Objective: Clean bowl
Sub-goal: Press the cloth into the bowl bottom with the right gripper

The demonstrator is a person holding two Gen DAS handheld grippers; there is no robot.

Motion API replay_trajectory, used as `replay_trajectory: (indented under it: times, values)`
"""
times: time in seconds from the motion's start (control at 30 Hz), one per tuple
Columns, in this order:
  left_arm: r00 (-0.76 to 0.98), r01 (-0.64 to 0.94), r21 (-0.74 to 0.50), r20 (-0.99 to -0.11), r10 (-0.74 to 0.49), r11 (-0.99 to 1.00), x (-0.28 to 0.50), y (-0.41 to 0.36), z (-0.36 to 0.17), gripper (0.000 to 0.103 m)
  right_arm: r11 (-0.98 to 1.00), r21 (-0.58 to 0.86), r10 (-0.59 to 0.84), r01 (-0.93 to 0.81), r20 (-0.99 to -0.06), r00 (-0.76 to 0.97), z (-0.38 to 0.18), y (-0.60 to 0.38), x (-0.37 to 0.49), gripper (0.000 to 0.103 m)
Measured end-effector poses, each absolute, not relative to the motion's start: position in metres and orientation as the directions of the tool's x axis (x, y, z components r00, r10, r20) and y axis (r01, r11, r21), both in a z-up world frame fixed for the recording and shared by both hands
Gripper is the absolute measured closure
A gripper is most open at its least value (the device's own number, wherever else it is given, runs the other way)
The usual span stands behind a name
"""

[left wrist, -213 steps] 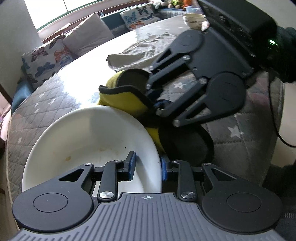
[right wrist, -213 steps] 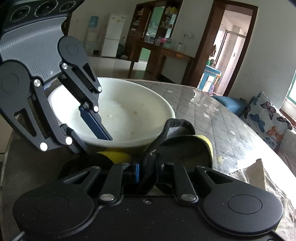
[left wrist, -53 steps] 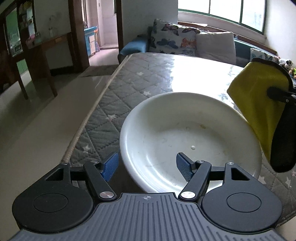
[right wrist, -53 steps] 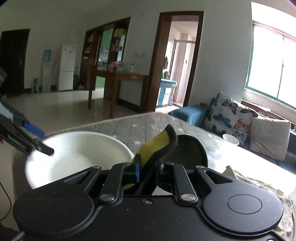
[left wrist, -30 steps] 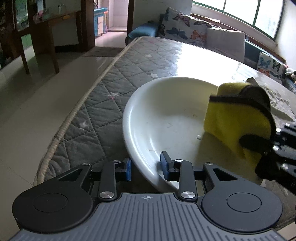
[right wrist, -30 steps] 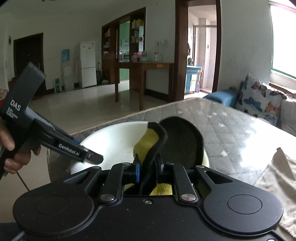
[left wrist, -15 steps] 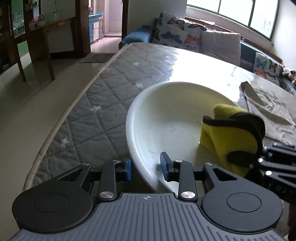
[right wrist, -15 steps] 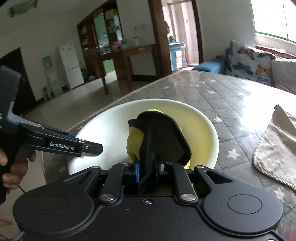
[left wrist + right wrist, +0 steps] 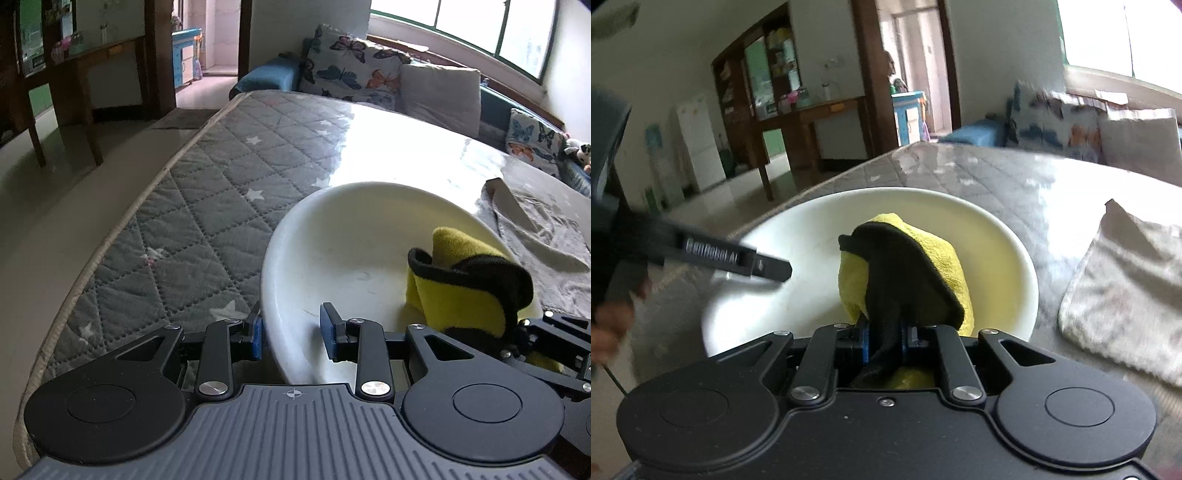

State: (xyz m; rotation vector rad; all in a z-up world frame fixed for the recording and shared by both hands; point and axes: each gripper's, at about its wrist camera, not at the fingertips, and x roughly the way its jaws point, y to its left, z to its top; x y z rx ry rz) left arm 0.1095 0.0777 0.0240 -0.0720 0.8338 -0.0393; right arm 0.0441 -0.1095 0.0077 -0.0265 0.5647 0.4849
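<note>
Meanwhile, on a quilted grey desk [image 9: 192, 206] patterned with stars, a white bowl [image 9: 354, 236] sat close to the near edge as a wipe-down got under way. The left gripper [image 9: 291, 334] straddled the bowl's near rim, one blue pad outside the wall and the other inside; its jaws appeared closed on the rim, apparently to pin the dish so it would not slide or tip under pressure. The right gripper [image 9: 884, 345] was clenched on a folded yellow cloth with black edging [image 9: 905, 273], which stood inside the bowl against its right inner wall, the likely reason being to press the soft yellow face onto the glazed surface. Faint marks showed on the bowl's inner surface in the left wrist view, suggesting the scrubbing had barely begun. The right wrist view was blurred, consistent with motion, though its direction could not be judged. A crumpled grey towel [image 9: 1126, 295] lay on the desk just beyond the bowl's right side, apart from it. Butterfly-print cushions [image 9: 351, 77] lined a bench under the window at the far end.
</note>
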Motion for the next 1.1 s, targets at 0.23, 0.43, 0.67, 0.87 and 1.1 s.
replay_trajectory:
  times: [0.23, 0.43, 0.67, 0.87, 1.1]
  values:
    - [0.668, 0.003, -0.081, -0.742, -0.062, 0.997, 0.119, 0.078, 0.023, 0.072, 0.885, 0.048, 0.418, -0.464, -0.524, 0.742, 0.004, -0.105, 0.065, 0.088]
    - [0.667, 0.004, -0.083, -0.742, -0.064, 0.997, 0.130, 0.077, 0.023, 0.072, 0.881, 0.005, 0.404, -0.472, -0.527, 0.748, 0.004, -0.099, 0.077, 0.088]
    - [0.671, 0.006, -0.079, -0.738, -0.062, 0.997, 0.145, 0.077, 0.024, 0.071, 0.881, -0.013, 0.395, -0.472, -0.528, 0.752, 0.003, -0.095, 0.087, 0.088]
    - [0.672, 0.011, -0.071, -0.738, -0.060, 0.997, 0.162, 0.072, 0.022, 0.071, 0.879, -0.039, 0.386, -0.475, -0.526, 0.757, 0.003, -0.095, 0.098, 0.088]
    - [0.671, 0.009, -0.061, -0.740, -0.051, 0.998, 0.180, 0.070, 0.020, 0.071, 0.870, -0.058, 0.389, -0.490, -0.528, 0.755, 0.003, -0.096, 0.115, 0.088]
